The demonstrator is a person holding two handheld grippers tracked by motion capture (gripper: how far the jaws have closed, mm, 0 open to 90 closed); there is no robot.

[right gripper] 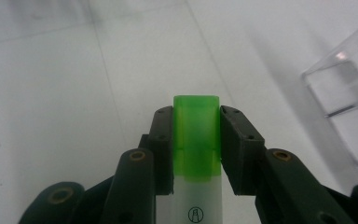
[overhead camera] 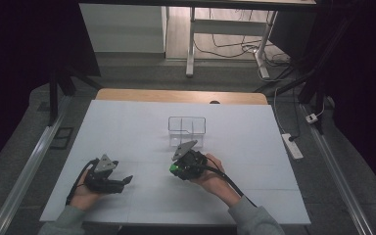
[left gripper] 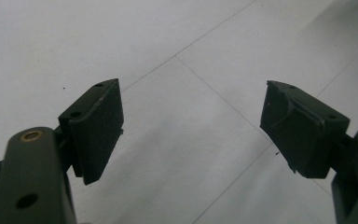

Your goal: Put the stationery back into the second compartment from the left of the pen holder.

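Nearest the person, the left gripper (overhead camera: 108,177) is rested low on the white desk (overhead camera: 127,127); in the left gripper view its fingers (left gripper: 95,128) are spread wide with nothing but bare desk between them, so no part in the work is yet taken by it.

A little farther in, the right gripper (overhead camera: 185,164) is held above the desk, and in the right gripper view its fingers (right gripper: 235,142) are pressed against both sides of the green cap of a marker (right gripper: 196,140) (a white barrel with a small printed symbol is seen below the cap). The pick-up is therefore judged done: the marker is gripped and carried off the surface.

Beyond it, just past the right gripper, a clear plastic organizer (overhead camera: 187,128) with divided compartments is seen standing on the desk, apparently empty. What is judged to be left is the carrying of the marker over one compartment, its lowering inside and its release.
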